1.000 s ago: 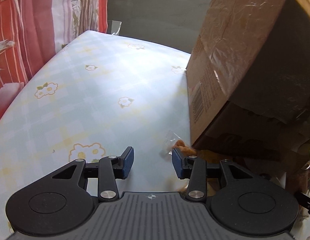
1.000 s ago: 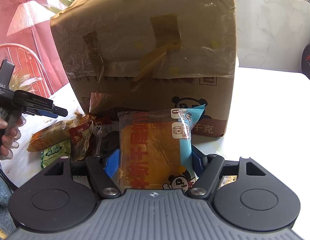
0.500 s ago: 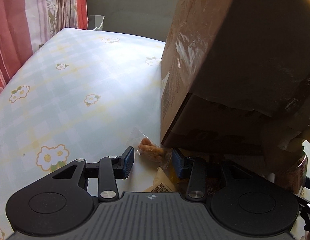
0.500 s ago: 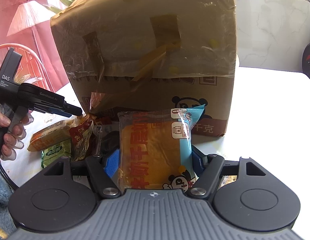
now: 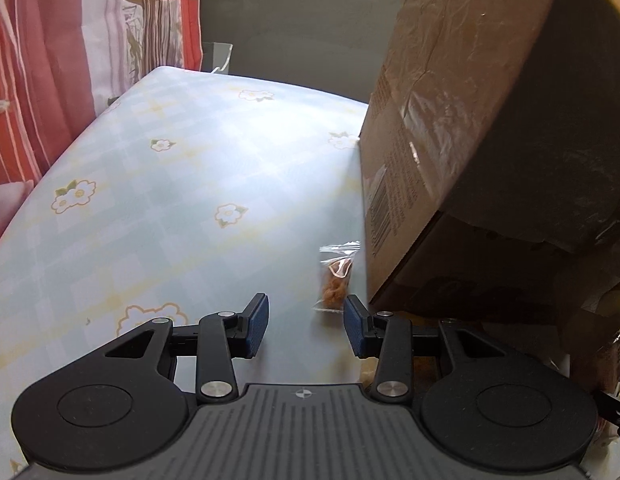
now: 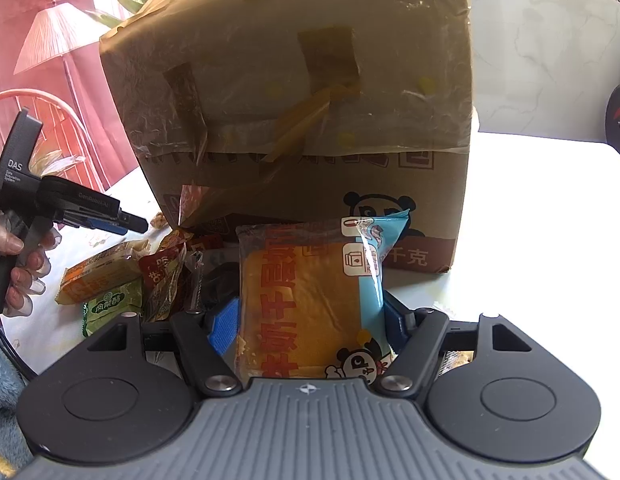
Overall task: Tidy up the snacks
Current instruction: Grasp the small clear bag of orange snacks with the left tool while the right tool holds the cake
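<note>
My right gripper (image 6: 310,320) clamps the cake packet (image 6: 310,300) across its width; I should keep that squeeze light and carry it level toward the cardboard box (image 6: 310,120). My left gripper (image 5: 306,324) is wide open and empty, with the small clear snack bag (image 5: 336,280) just ahead, touching its right pad, beside the box's corner.

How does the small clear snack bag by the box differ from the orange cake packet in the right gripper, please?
The small clear bag lies on the tablecloth, just ahead of the open left gripper; the orange cake packet is clamped in the right gripper. The clear bag is plain, showing orange crumbly pieces; the cake packet is printed with red characters and a panda. Both sit near the cardboard box.
</note>
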### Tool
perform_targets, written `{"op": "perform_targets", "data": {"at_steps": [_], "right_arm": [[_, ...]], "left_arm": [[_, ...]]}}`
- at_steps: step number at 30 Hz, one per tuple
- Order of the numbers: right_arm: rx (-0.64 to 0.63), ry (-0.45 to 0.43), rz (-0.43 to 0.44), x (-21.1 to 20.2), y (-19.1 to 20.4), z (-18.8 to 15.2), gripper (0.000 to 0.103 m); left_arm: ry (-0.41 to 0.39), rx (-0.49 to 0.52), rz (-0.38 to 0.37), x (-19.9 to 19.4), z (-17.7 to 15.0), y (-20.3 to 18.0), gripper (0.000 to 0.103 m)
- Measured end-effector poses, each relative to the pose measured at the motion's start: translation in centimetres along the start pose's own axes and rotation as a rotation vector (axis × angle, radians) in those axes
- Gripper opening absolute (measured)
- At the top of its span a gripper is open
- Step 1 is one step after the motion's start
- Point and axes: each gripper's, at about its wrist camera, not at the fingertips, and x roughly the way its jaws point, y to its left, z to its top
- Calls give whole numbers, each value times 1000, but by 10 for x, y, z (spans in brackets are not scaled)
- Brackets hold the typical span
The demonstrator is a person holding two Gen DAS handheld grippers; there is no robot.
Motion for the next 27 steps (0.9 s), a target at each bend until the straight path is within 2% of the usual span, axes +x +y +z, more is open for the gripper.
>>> {"op": "perform_targets", "data": {"at_steps": [5,7,16,18,24,27], "right_arm": [[-1,0,1,0,0,0,72],[-1,0,1,0,0,-1,72],[-5,3,0,1,1,0,72],[-4,3,0,1,1,0,72],[11,2,11,0,-1,1,72],[26,-14,31,-6,-3,2,72]], "left_arm": [[-14,81,11,10,3,-18,43],[-13,81,9,16,4,-19,30],[-17,105,22,22,-1,-18,20],[-20,115,45,19,-2,-18,19],[-65,51,56,-3,-5,-4,19],[-90,22,39,-23,-9,-3,19]]}}
